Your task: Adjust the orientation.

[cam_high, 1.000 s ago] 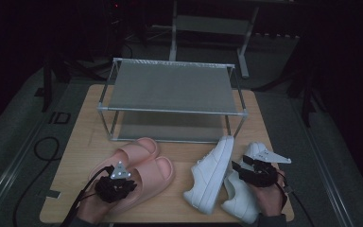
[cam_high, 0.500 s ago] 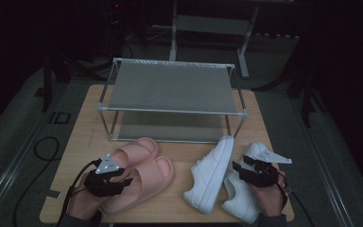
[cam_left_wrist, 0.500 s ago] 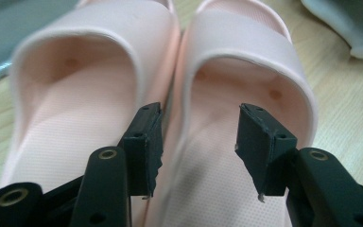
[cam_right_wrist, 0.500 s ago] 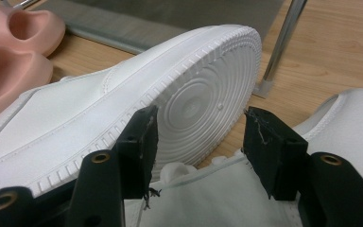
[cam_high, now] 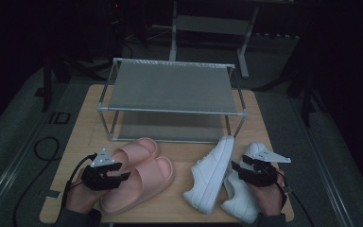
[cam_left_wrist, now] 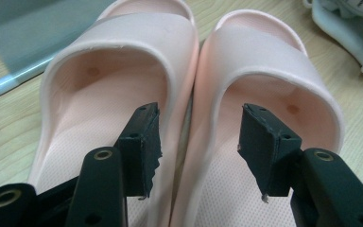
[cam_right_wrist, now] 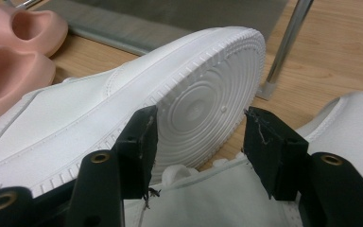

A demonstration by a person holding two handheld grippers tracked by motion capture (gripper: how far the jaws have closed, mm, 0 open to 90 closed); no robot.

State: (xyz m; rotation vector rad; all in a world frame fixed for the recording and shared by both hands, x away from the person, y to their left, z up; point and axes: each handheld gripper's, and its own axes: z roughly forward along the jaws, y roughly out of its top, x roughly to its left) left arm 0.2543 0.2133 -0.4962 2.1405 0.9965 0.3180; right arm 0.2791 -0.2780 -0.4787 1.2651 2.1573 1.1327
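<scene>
**Releasing the slippers beside the shoe rack**

Working from left to right on the wooden table (cam_high: 264, 123): the left gripper (cam_high: 123, 177) hovers at the heel end of the pair of pink slippers (cam_high: 139, 177), which lie side by side, touching, at the near left in front of the shoe rack (cam_high: 170, 87). Its jaws have just been opening and now stand wide, straddling the two adjoining inner walls without pressing them, as the left gripper view shows (cam_left_wrist: 196, 146). The step in hand is judged to be letting go of the slippers where they lie. To the right, a white sneaker (cam_high: 212, 175) lies on its side, sole toward the right gripper (cam_high: 236, 171), whose jaws stand apart over the collar of a second white sneaker (cam_high: 238, 198); no grip is evident. The next move probably calls for closing on one shoe and lifting it toward a shelf.

Count: two slippers, two sneakers, one two-tier rack, two grippers.
</scene>
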